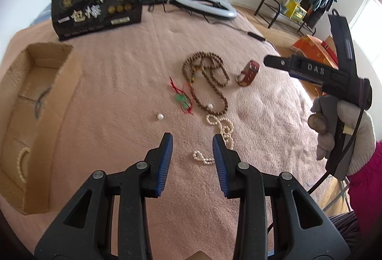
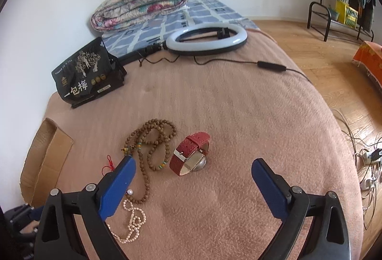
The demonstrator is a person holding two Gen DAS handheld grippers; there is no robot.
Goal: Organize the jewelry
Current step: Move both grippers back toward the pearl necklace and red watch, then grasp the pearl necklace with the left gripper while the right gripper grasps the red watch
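My left gripper [image 1: 193, 138] hangs released over the bed [image 1: 119, 83], just above the pearls [image 1: 220, 126]. My right gripper [image 2: 193, 164] is spread wide, empty, near the watch [image 2: 191, 155]. Beads [image 2: 152, 138] lie beside it; box [image 1: 35, 97] at left.

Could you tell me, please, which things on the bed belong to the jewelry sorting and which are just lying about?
For the job: wooden bead necklace, pearl necklace, red watch, green pendant on red cord, loose pearl, cardboard box.

Lying about: black snack bag, ring light, folded quilt.
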